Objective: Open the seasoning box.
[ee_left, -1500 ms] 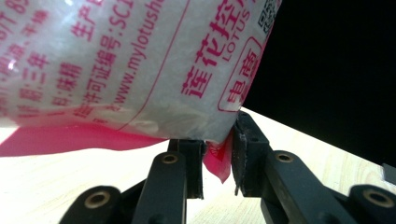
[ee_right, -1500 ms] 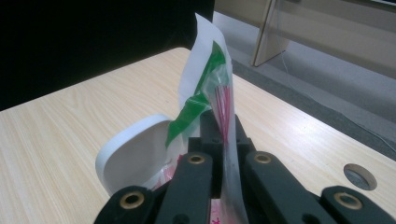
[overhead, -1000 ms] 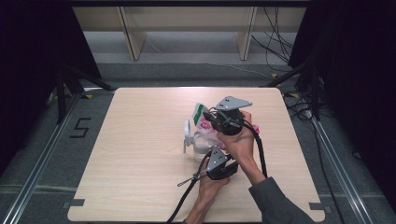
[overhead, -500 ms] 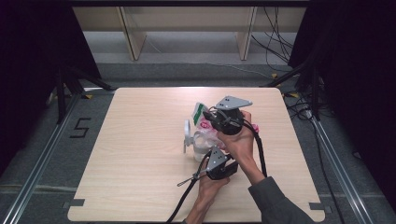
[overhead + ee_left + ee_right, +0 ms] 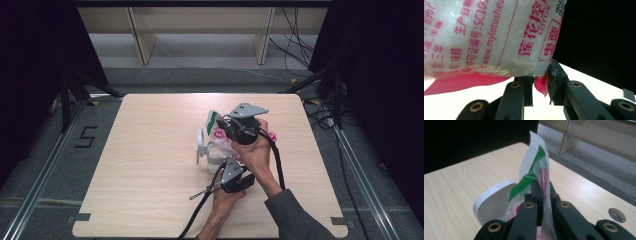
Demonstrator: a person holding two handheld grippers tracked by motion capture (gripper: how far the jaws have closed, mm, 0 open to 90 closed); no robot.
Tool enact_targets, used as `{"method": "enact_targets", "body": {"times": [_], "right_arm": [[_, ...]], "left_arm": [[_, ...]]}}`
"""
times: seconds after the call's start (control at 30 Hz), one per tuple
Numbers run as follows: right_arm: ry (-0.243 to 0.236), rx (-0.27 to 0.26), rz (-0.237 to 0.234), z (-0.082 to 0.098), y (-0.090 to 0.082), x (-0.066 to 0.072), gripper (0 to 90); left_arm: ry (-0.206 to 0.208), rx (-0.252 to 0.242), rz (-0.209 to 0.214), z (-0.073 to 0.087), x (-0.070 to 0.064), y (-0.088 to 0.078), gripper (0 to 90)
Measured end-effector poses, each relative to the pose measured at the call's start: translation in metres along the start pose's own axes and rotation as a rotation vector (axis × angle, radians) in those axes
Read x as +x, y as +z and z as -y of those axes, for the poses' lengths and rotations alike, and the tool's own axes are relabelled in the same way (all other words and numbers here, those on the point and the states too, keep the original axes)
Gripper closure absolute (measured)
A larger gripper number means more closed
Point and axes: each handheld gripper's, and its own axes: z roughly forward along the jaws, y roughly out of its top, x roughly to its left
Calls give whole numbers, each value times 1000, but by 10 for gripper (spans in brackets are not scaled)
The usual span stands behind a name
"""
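Overhead, pale wooden table (image 5: 150,165), grey floor (image 5: 200,80).

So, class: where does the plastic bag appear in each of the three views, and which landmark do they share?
High view: the plastic bag sits mid-table, between the two grippers.
Left gripper view: the bag fills the upper left, its pink corner between the jaws.
Right gripper view: its green-striped top edge rises at centre, pinched in the jaws.
Shared landmark: the wooden table.

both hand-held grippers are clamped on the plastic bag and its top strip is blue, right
Not quite: the strip is green, not blue, as the right gripper view shows. The left hand-held gripper and right hand-held gripper are indeed both clamped on the plastic bag.
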Motion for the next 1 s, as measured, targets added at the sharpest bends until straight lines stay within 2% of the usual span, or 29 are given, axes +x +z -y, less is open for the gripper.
{"method": "enact_targets", "body": {"times": [0.03,0.1,0.13,0.2,0.23,0.27,0.33,0.37,0.43,0.5,0.77,0.83,0.87,0.93,1.0], "right_arm": [[-2,20,-2,0,0,0,900],[-6,13,-5,0,0,0,900],[-3,-12,-9,0,1,0,900],[-8,-5,-14,0,0,0,900],[15,-4,0,1,2,3,900],[22,2,-6,0,2,4,900],[16,2,-2,0,1,3,900],[24,10,-15,-1,0,2,900],[23,11,-13,0,0,2,900],[-1,8,-6,0,1,1,900],[1,4,-19,0,0,0,900],[13,-4,-8,0,0,0,900],[33,-5,4,0,0,2,900],[34,-1,-9,0,0,1,900],[40,-1,-10,0,0,2,900]], "left_arm": [[17,13,-6,0,1,-1,755],[20,13,-9,-1,1,-1,755],[26,18,-11,-1,1,-2,755],[23,17,-10,-1,2,-2,755],[23,16,-11,-1,1,-2,755],[23,16,-11,-1,1,-2,755],[27,12,-10,-1,1,-3,755],[33,17,-11,-2,1,-3,755],[21,10,-10,-1,0,-2,755],[25,10,-5,-1,0,-2,755],[36,15,-6,-1,0,-2,755],[28,9,-6,-2,0,-2,756],[36,17,-9,-2,0,-2,756],[27,5,-4,-1,0,-2,756],[38,12,-8,-2,0,-2,756]]}}
